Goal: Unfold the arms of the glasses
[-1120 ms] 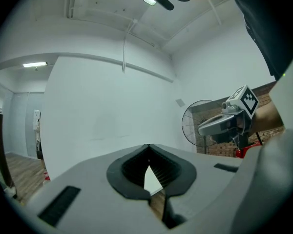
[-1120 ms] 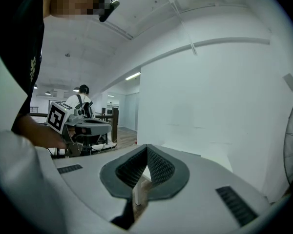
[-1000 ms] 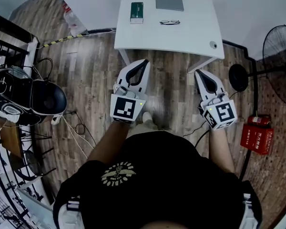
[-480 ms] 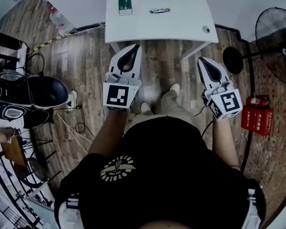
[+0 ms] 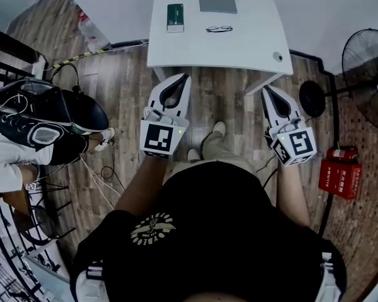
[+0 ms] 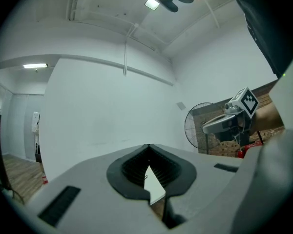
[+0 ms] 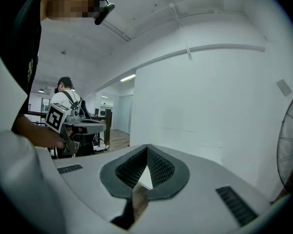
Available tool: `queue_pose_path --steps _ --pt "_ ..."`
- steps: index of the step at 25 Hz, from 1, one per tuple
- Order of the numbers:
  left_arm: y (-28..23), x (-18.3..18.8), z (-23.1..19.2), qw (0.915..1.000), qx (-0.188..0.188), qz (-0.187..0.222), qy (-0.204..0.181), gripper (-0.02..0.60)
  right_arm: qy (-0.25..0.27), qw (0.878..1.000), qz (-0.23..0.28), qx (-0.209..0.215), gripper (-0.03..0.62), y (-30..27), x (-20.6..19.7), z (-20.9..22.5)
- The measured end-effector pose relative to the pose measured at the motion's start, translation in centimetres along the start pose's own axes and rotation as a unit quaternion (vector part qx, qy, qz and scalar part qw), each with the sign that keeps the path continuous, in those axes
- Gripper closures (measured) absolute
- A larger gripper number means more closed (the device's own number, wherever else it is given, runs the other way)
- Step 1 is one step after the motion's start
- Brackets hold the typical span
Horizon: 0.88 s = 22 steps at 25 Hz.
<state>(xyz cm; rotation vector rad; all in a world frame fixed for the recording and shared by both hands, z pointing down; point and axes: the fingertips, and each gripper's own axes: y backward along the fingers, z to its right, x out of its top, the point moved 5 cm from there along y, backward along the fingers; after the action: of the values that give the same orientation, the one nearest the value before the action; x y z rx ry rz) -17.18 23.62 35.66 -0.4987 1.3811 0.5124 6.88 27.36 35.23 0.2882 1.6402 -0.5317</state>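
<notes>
we are holding the left gripper [image 5: 183, 78] and right gripper [image 5: 265, 89] with jaws closed tip to tip, gripping nothing; the glasses [image 5: 221, 28] are lying on the white table [image 5: 252, 49] ahead, well apart from both.

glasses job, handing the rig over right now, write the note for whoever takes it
The left gripper has its jaws shut on nothing and is held over the floor, short of the table.
The right gripper is also shut, empty and short of the table.
The glasses lie on the table, right of a green box and just nearer than a grey flat item. They are too small to tell whether the arms are folded.
Done: nothing.
Left: step up, open the jaws, steady the frame, unfold both arms.
</notes>
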Motion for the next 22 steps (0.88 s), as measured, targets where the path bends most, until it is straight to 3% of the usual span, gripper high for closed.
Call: queue_pose_path --steps 7,12,22 --pt "-2.0 -1.4 -0.3 0.9999 0.002 -0.01 0.004 0.575 -0.009 1.0 -0.006 0.011 0.594 -2.5 -1.4 1.4" --pt "-3.5 -3.9 0.4 0.9993 -0.007 -0.038 0.001 0.575 -0.009 0.999 -0.023 0.023 0.594 -2.8 -3.3 1.6" --pt "-7.6 -5.8 -0.5 0.9992 -0.007 -0.036 0.016 0.575 -0.038 0.999 -0.036 0.013 0.594 -5.1 -6.4 4.9"
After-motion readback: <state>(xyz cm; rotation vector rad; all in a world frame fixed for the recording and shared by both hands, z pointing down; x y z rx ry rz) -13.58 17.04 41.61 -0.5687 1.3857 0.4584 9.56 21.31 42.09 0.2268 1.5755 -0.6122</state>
